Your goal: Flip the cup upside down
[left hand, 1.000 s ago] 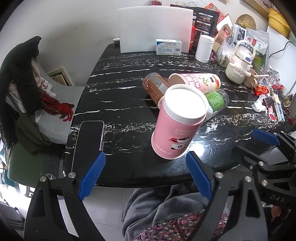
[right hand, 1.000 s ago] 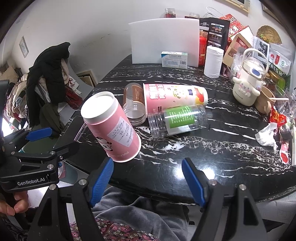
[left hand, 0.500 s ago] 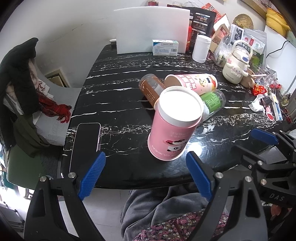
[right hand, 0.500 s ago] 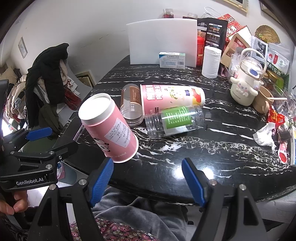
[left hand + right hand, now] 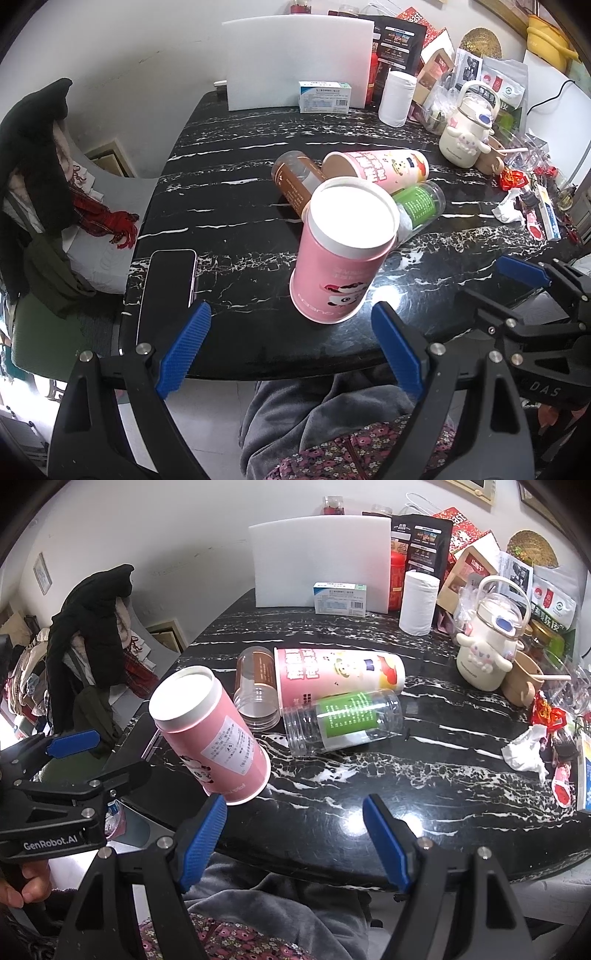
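One cup stands mouth-down near the front edge of the desk, both tools released and clear of it.

By the look of it the flip itself is done: the pink cup [image 5: 341, 254] rests on its wide rim on the black marble desk [image 5: 229, 206], its white closed base facing up, with nothing gripping it. The left tool [image 5: 291, 347] hangs spread wide just short of the cup, holding nothing; the right tool [image 5: 295, 834] is likewise spread and empty, off to the cup's right. Behind the cup lie three other containers on their sides, a second pink cup [image 5: 338, 675], a green-labelled jar [image 5: 341, 722] and a brown-labelled jar [image 5: 256, 686]; whether any of these also needs turning I cannot tell.
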Available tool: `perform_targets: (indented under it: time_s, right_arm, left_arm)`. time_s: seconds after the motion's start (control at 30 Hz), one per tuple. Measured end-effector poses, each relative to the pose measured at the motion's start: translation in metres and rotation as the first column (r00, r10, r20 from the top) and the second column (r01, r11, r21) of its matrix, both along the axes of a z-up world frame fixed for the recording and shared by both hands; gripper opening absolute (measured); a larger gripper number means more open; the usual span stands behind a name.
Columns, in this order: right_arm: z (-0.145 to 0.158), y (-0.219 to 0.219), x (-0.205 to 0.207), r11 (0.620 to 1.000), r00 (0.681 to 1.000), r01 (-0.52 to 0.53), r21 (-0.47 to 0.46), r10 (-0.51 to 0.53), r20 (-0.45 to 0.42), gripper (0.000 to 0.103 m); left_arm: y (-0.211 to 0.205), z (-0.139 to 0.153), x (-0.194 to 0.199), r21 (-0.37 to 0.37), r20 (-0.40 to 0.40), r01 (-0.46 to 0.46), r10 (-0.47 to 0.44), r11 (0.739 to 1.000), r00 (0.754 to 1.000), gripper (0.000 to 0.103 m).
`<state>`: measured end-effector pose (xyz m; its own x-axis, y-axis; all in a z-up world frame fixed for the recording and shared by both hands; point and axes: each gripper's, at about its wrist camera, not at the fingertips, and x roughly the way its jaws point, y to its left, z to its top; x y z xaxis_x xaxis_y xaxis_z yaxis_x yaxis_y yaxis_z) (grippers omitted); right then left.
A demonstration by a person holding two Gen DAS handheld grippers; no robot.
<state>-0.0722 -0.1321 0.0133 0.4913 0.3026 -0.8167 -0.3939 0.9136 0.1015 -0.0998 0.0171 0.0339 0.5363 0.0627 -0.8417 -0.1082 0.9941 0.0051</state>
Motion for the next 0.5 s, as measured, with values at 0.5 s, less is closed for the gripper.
perform_targets:
  time_s: [0.5]
  right_arm:
    - [-0.0042,-0.0010,0.0016,1.000,1.000,0.008,-0.003,-0.008,-0.010,0.076]
  left_arm:
    - [0.0040,-0.0081,0.0037,0.003,-0.026,-0.012,0.012,1.000,1.000,0.088]
